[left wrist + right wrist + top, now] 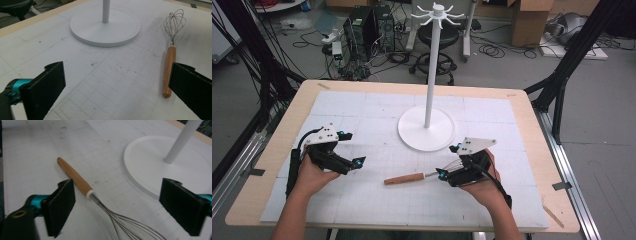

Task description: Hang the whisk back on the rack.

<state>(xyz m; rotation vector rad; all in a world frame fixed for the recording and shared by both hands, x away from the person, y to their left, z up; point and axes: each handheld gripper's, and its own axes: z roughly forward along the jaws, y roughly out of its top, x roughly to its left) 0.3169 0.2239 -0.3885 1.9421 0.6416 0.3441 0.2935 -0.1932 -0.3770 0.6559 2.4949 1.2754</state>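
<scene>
**Whisk on the mat, both jaws open and empty**

The left hand-held gripper point(348, 148), at lower left of the high view, has its jaws spread wide with nothing between them. The right hand-held gripper point(449, 161), at lower right of centre, is likewise wide open; in the right gripper view the wire whisk point(86, 190) lies on the mat between its jaws, untouched by either.

The whisk lies flat, wooden handle point(404, 178) toward frame left in the high view, wire loops under the right hand-held gripper. In the left gripper view it sits at the right edge of the frame, loops pointing away, handle butt just beside the right-hand jaw.

A white hook stand point(427, 127) with a round base and tall pole occupies the centre of the table point(298, 102), just above the whisk and apart from it. A white gridded mat point(362, 200) covers the tabletop.

No brand, label or legible writing is found on any item.
</scene>
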